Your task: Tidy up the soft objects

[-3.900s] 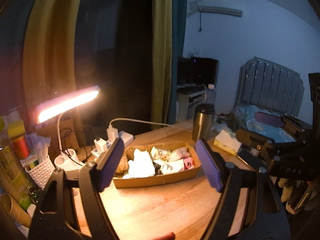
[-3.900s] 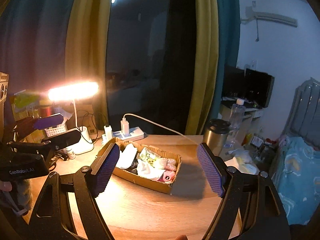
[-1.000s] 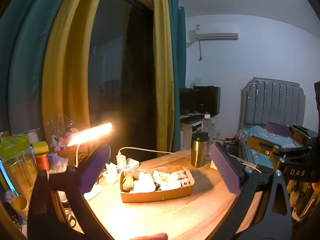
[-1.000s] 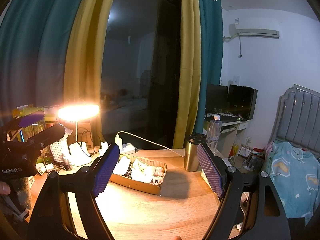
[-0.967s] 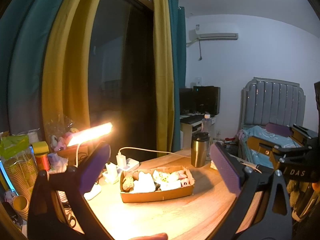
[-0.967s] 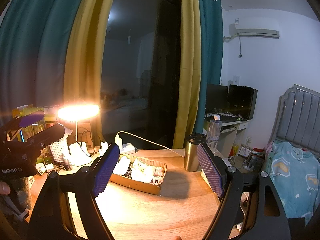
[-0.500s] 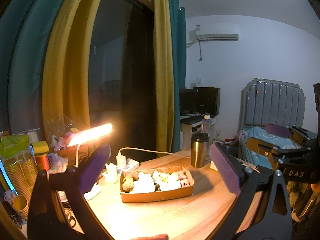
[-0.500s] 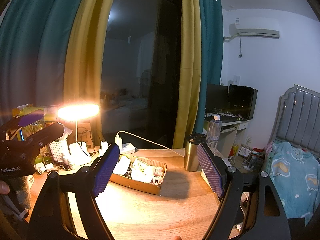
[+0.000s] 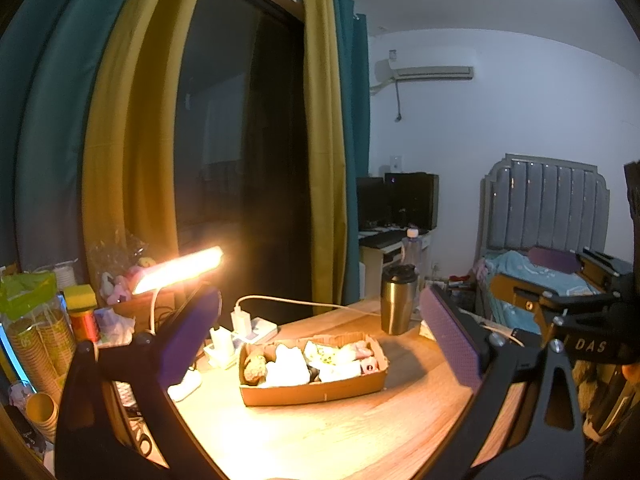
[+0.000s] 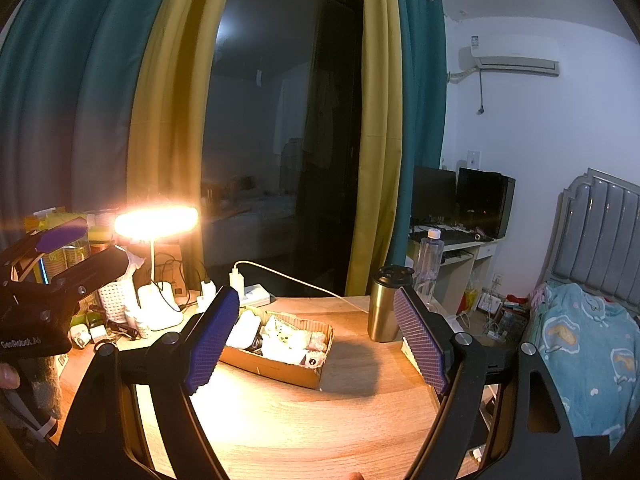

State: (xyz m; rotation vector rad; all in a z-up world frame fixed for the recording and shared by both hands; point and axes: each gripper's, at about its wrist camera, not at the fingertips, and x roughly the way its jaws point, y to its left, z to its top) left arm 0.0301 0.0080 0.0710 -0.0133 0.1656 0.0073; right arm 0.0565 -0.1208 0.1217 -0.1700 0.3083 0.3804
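I held my left gripper (image 9: 316, 344) and right gripper (image 10: 318, 338) wide open and empty, back from the box (image 9: 312, 390) of soft things (image 9: 288, 366); they looked all packed, so next I probably just needed to check

A: Where's the light coming from?

B: Mostly the desk lamp (image 9: 178, 270), burning warm orange and blown out to glare in the left of both frames (image 10: 156, 222). It floods the wooden table (image 9: 340, 432) and throws the cardboard box's (image 9: 312, 390) shadow to the right.

A: And the rest?

B: Dim and bluish; the window (image 10: 280, 140) is black with faint reflections. Fisheye bends the curtains (image 9: 120, 140), and the corners go dark. Focus is fairly sharp.
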